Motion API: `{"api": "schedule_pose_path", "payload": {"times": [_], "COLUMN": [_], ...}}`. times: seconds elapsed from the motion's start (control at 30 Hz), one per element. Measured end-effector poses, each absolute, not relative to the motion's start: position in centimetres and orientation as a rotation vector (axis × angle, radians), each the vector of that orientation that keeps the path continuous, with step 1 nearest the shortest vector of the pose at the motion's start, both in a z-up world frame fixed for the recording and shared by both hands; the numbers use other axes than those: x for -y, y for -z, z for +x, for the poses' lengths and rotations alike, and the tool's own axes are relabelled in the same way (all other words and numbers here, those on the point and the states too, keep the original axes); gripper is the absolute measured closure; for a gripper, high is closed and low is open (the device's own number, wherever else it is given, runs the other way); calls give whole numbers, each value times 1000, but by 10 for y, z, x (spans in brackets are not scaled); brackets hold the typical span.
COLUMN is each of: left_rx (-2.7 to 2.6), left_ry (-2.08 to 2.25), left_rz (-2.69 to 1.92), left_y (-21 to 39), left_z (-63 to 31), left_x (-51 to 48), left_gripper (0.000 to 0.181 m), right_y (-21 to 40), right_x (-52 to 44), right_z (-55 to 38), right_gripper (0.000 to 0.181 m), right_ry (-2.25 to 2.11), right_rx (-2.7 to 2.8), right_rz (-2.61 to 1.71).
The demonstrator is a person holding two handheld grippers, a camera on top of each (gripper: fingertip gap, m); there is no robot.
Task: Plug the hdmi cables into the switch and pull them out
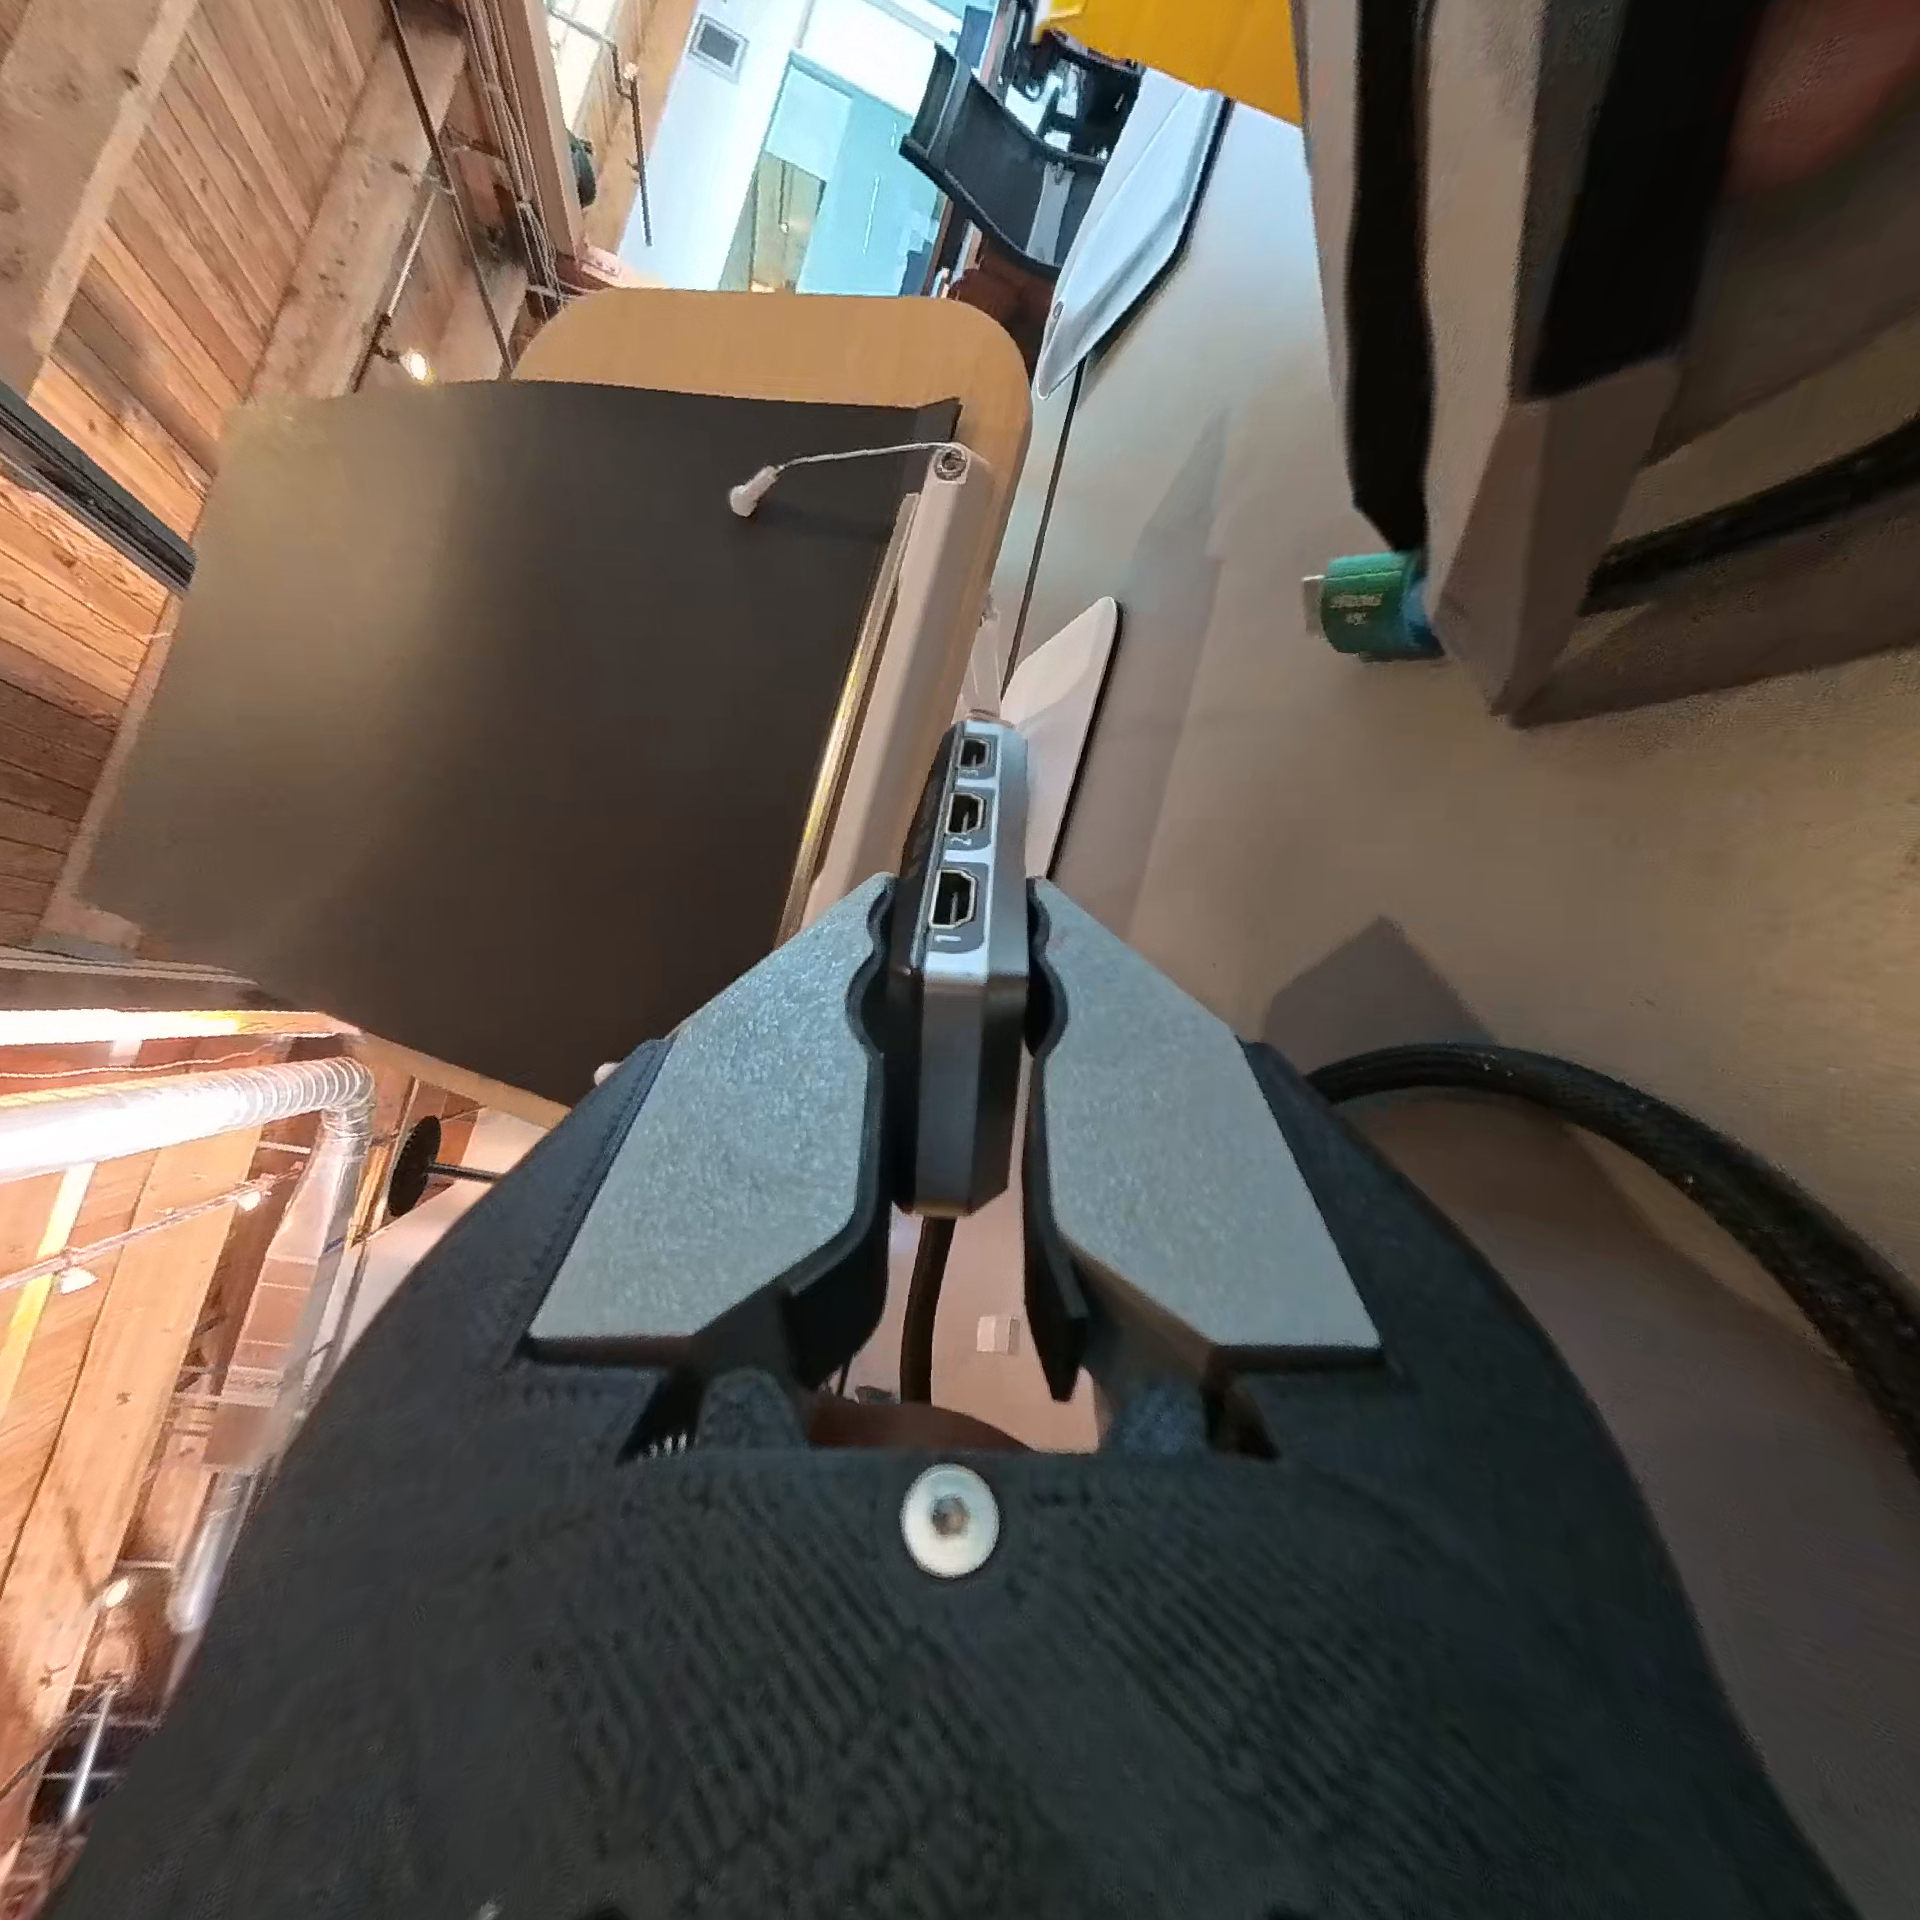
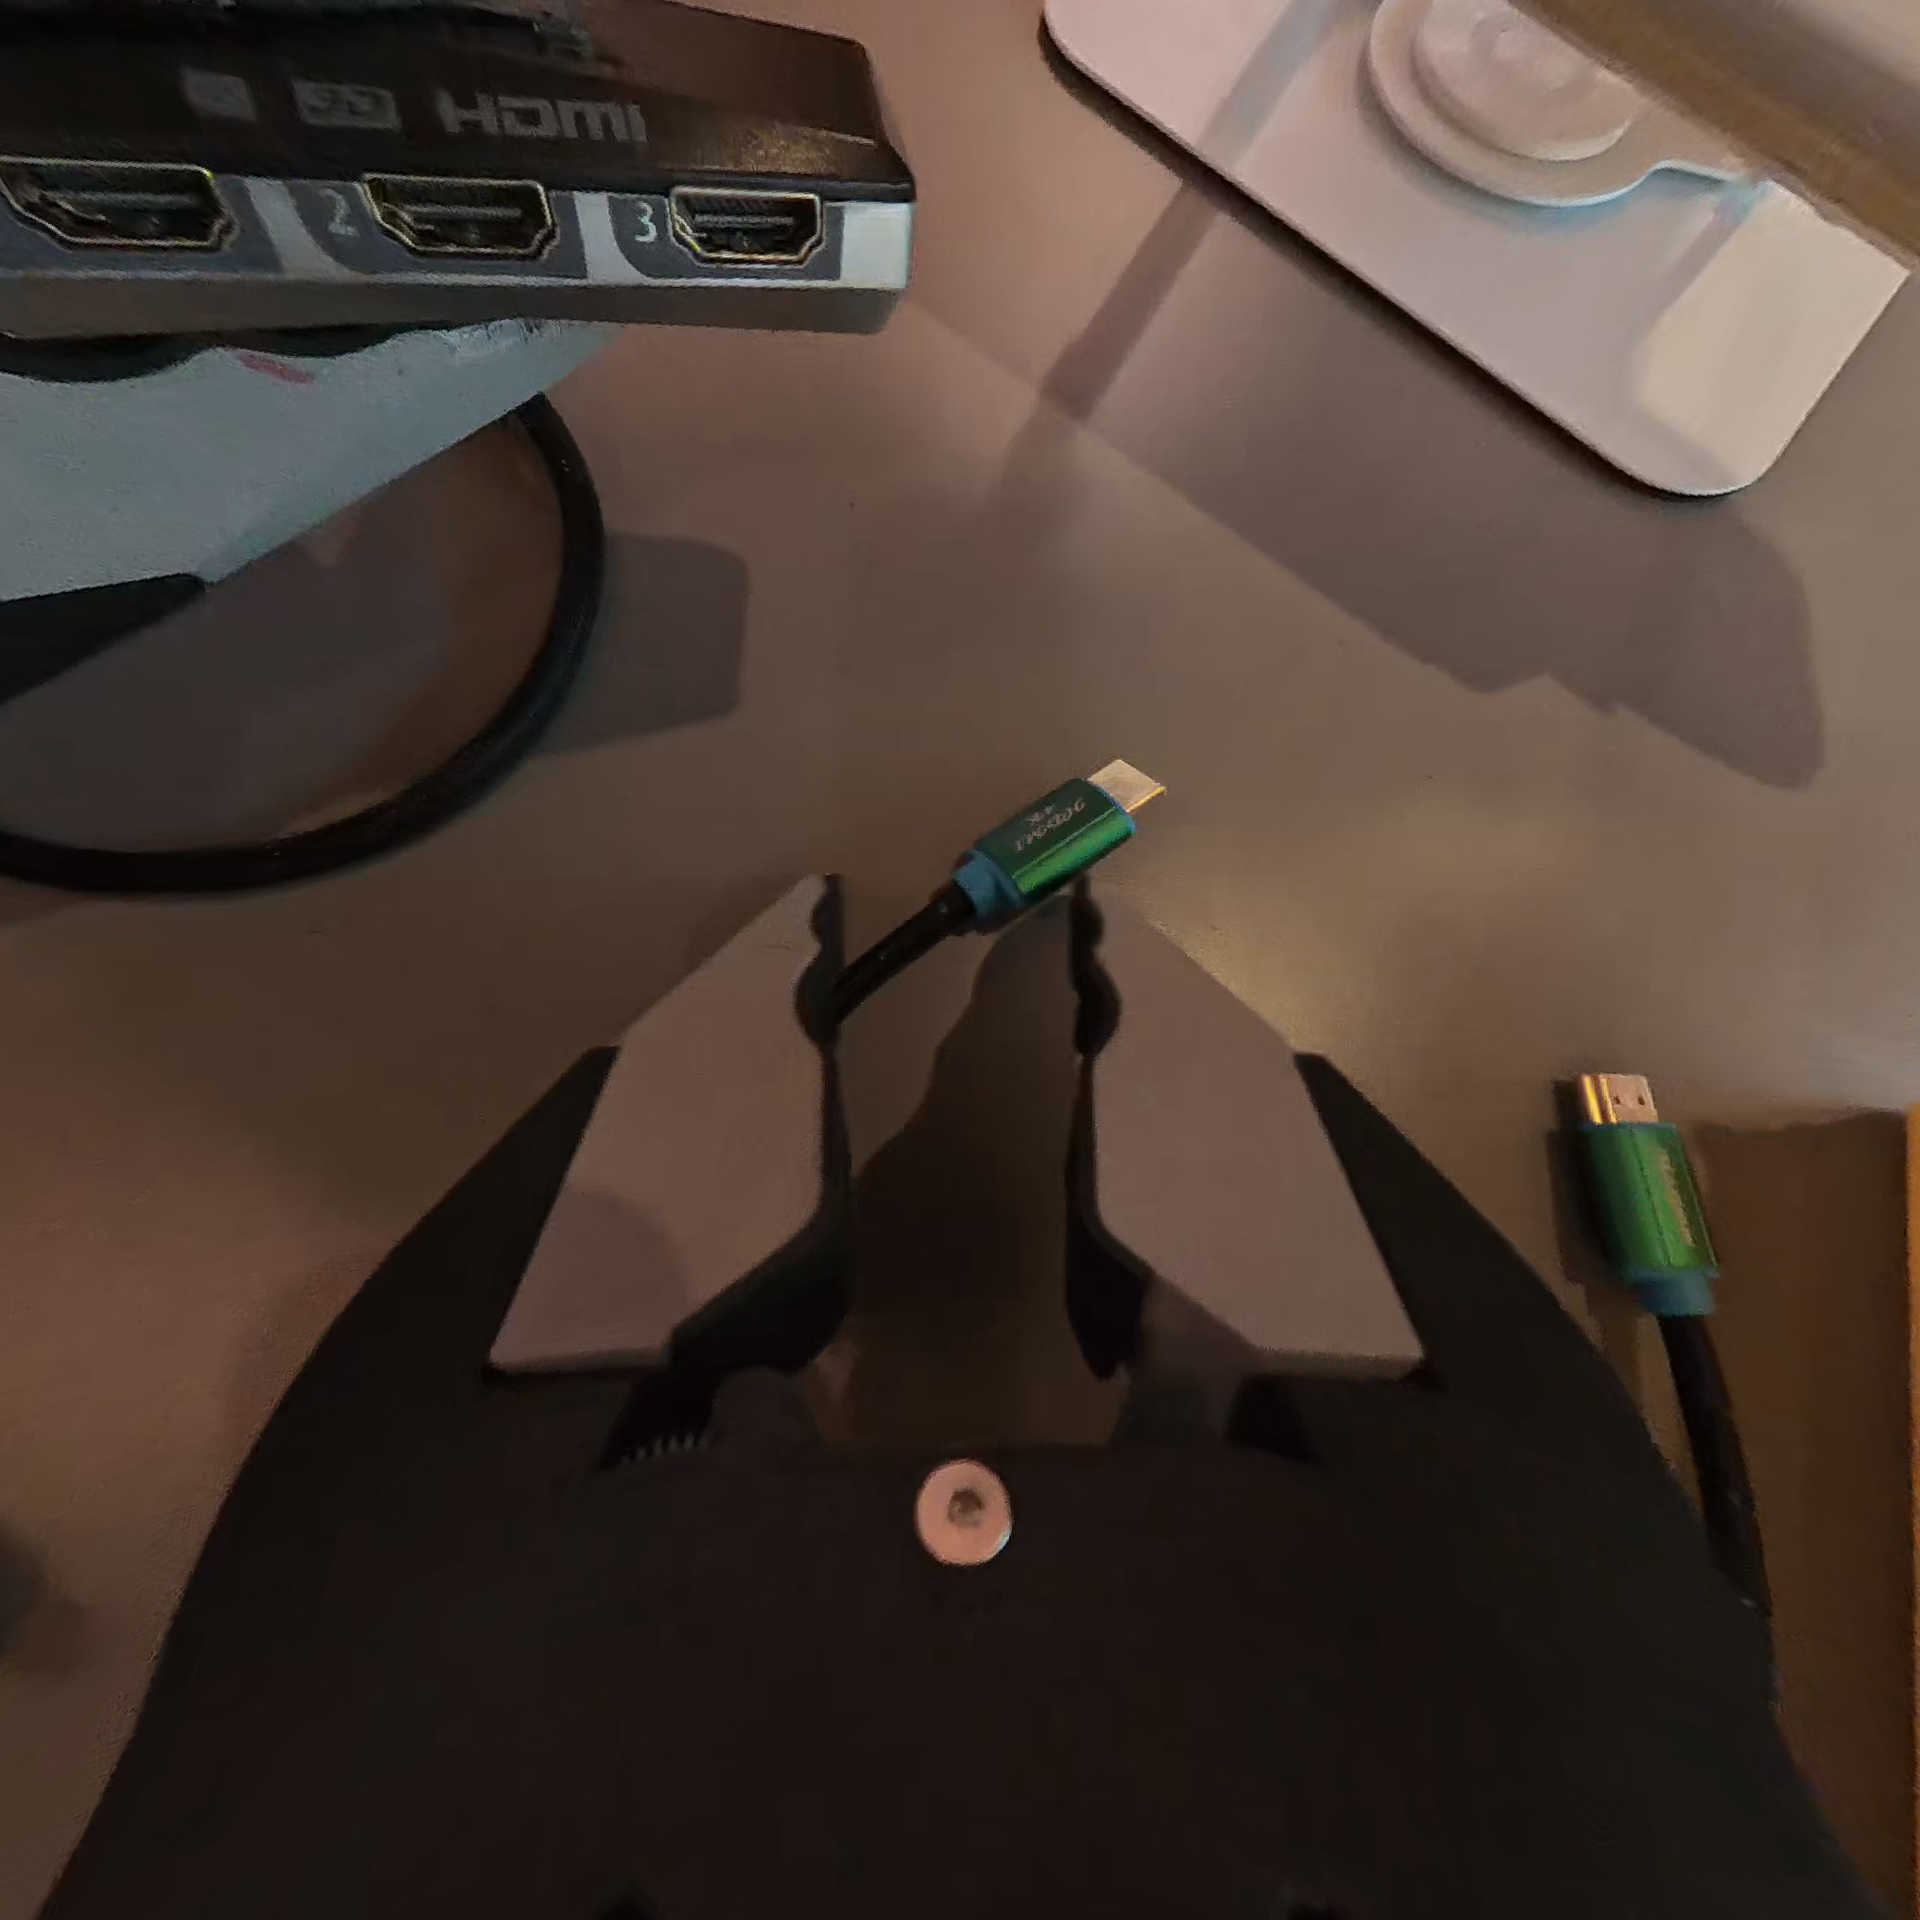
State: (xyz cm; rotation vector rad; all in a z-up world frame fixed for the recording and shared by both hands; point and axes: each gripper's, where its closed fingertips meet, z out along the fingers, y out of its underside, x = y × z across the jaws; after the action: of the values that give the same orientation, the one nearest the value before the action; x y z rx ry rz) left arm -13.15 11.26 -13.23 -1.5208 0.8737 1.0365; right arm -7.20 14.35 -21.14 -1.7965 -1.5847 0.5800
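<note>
Grey tabletop [image 2: 1299,665]; white monitor stand base [image 2: 1558,343] at far edge; black panel [image 1: 499,727]; wooden wall planks [image 1: 208,208]

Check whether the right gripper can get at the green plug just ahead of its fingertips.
Probably yes: the right gripper is open, and the green plug lies free on the table right at its fingertips, nothing between.

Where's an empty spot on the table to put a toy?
Bare table lies between the white stand base and the two green plugs. It is crowded near the switch and looped black cable.
</note>
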Motion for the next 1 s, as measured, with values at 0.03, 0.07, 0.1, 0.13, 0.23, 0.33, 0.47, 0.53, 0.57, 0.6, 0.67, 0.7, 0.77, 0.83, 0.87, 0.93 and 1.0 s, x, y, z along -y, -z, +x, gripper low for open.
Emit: {"api": "schedule_pose_path", "payload": {"times": [0.03, 0.07, 0.1, 0.13, 0.23, 0.33, 0.47, 0.53, 0.57, 0.6, 0.67, 0.7, 0.77, 0.83, 0.87, 0.93, 1.0], "left_rx": [-869, -868, -871, -877, -909, -924, -978, -1014, -1031, -1044, -1057, -1055, -1056, -1063, -1066, -1063, -1056], "left_ry": [-1027, -1016, -1005, -993, -950, -948, -971, -976, -976, -976, -975, -982, -1002, -1023, -1034, -1046, -1047], "left_rz": [-1520, -1521, -1523, -1525, -1520, -1495, -1449, -1446, -1443, -1440, -1428, -1421, -1414, -1406, -1402, -1395, -1391], "left_y": [132, 132, 132, 133, 137, 137, 136, 142, 144, 146, 147, 146, 146, 147, 147, 146, 145], "left_z": [-131, -131, -131, -131, -127, -127, -120, -116, -113, -112, -108, -108, -107, -107, -107, -107, -107], "left_x": [-112, -111, -111, -111, -111, -111, -112, -113, -113, -112, -113, -113, -114, -115, -115, -116, -115], "left_gripper": [162, 162, 162, 162, 162, 162, 162, 162, 162, 162, 162, 162, 162, 162, 162, 162, 162], "right_y": [212, 212, 212, 211, 202, 205, 210, 212, 210, 208, 206, 206, 206, 205, 205, 206, 207], "right_x": [-143, -141, -137, -130, -100, -89, -97, -104, -103, -104, -109, -109, -107, -98, -95, -95, -95], "right_z": [-72, -72, -71, -70, -56, -25, -13, -11, -11, -10, -8, -7, -7, -10, -13, -19, -25], "right_gripper": [154, 156, 157, 159, 163, 165, 162, 153, 152, 150, 148, 149, 150, 146, 144, 144, 151], "right_ry": [-584, -596, -610, -637, -731, -677, -619, -562, -563, -553, -516, -512, -511, -554, -569, -577, -604], "right_rx": [1601, 1636, 1688, 1766, 2085, 2350, 2327, 2244, 2199, 2160, 2085, 2068, 2045, 2035, 2028, 1999, 1981], "right_rz": [-1790, -1772, -1752, -1714, -1451, -1266, -1366, -1380, -1357, -1331, -1286, -1263, -1219, -1189, -1193, -1218, -1250]}}
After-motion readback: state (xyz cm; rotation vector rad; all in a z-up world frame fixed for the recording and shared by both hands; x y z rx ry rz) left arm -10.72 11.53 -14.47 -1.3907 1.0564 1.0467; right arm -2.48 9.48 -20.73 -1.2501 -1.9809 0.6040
